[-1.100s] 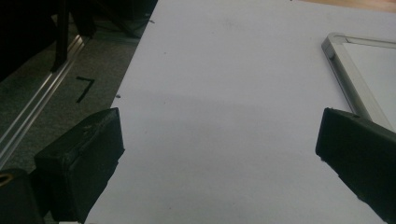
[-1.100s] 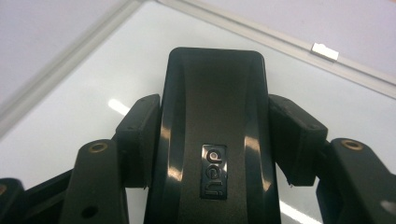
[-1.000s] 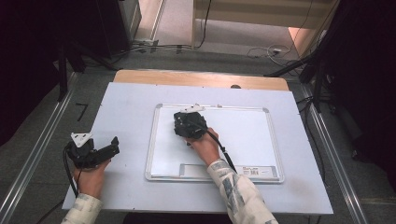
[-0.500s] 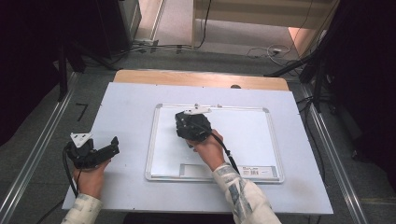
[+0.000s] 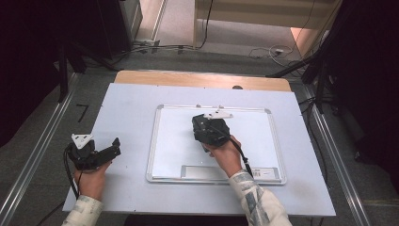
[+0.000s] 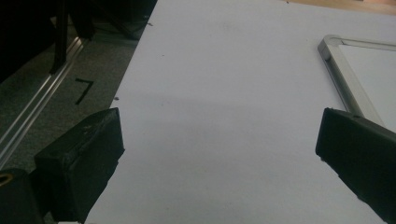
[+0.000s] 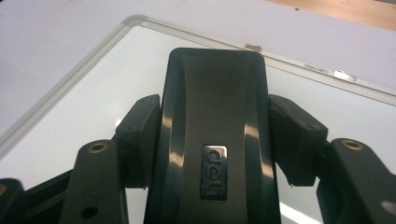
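Note:
A white whiteboard [image 5: 175,141] with a silver frame lies flat in the middle of the table. My right gripper [image 5: 201,123] hovers over its upper middle, held from behind by the person's hand. In the right gripper view its jaws are shut on a black eraser [image 7: 215,102] with a small "deli" badge, and the right gripper [image 7: 217,125] points at the board's far rim [image 7: 299,63]. My left gripper [image 5: 113,148] rests on the table left of the board. The left gripper [image 6: 219,149] stands open with bare tabletop between its jaws.
The pale tabletop [image 5: 127,108] ends in a wooden strip [image 5: 188,77] at the far edge. Metal rails [image 5: 42,146] run along the floor on both sides. Cables lie on the floor beyond the table. A grey label strip [image 5: 202,172] sits at the board's near edge.
My right gripper has slid to the right across the whiteboard with the eraser still in its jaws. The left gripper has stayed where it was.

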A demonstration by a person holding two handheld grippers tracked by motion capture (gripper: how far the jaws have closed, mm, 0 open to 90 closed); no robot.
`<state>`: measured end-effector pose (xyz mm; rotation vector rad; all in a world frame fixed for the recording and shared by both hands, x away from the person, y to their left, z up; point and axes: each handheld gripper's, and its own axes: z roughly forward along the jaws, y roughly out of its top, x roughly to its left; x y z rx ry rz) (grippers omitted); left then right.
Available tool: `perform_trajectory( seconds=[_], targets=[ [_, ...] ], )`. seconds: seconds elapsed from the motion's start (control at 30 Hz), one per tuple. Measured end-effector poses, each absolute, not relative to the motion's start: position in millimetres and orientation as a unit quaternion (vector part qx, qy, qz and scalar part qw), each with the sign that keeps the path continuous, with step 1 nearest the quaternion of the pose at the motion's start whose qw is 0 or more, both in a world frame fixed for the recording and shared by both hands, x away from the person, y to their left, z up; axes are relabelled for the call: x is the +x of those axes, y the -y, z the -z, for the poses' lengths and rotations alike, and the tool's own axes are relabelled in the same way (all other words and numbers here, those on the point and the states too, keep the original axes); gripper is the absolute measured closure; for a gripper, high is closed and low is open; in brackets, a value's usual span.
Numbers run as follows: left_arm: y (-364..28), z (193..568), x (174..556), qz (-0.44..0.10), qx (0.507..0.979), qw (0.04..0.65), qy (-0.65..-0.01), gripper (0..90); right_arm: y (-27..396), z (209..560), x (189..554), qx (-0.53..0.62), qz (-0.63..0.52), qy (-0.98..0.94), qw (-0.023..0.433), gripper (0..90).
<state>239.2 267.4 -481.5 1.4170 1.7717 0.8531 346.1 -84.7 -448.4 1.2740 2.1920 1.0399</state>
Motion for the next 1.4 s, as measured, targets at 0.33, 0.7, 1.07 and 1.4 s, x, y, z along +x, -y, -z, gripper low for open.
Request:
perform_trajectory(
  seconds=[0.33, 0.7, 1.07, 1.4],
  targets=[
    [-265, 482, 241, -0.33, 0.551, 0.349, -0.683, 1.5, 116, 452, 343, 0.467, -0.365, -0.777, 0.211, 37.2],
    [-265, 482, 241, -0.329, 0.551, 0.348, -0.683, 1.5, 154, 455, 338, 0.489, -0.352, -0.764, 0.232, 37.1],
    [-263, 482, 242, -0.328, 0.553, 0.347, -0.682, 1.5, 201, 458, 333, 0.517, -0.333, -0.745, 0.259, 37.1],
    [-263, 482, 241, -0.329, 0.552, 0.348, -0.683, 1.5, 232, 466, 328, 0.55, -0.315, -0.723, 0.274, 37.1]
  ],
)
